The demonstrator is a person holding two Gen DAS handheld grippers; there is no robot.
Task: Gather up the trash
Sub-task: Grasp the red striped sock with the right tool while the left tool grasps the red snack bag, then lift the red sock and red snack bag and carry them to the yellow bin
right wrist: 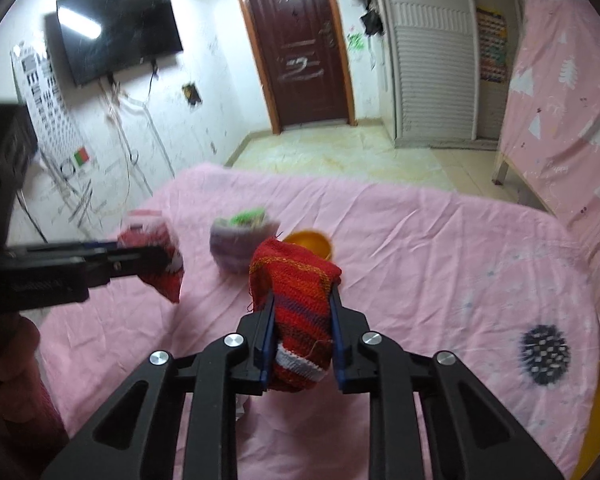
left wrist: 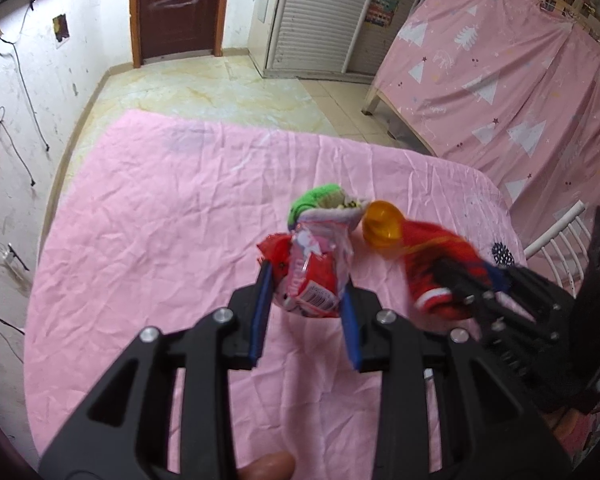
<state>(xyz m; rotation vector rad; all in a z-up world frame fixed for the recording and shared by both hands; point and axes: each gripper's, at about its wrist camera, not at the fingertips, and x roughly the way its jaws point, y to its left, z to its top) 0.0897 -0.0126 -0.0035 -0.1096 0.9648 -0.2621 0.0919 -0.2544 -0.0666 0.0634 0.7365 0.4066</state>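
Observation:
My left gripper (left wrist: 306, 280) is shut on a crumpled red and pink snack wrapper (left wrist: 308, 276), held above the pink cloth. The wrapper also shows in the right wrist view (right wrist: 156, 260), held by the left gripper (right wrist: 156, 258). My right gripper (right wrist: 302, 300) is shut on a red knitted sock (right wrist: 296, 304) with a white stripe. In the left wrist view the sock (left wrist: 432, 264) hangs from the right gripper (left wrist: 452, 276). A small purple knitted pouch with green stuff in it (right wrist: 242, 240) lies on the cloth, beside an orange plastic piece (right wrist: 312, 242).
The table is covered by a wrinkled pink cloth (left wrist: 160, 220). A bed frame draped in pink sheet (left wrist: 500, 80) stands at the right. A yellow object (right wrist: 596, 420) and a white chair back (left wrist: 556, 232) sit at the table's right edge. Tiled floor and a brown door (right wrist: 300, 48) lie beyond.

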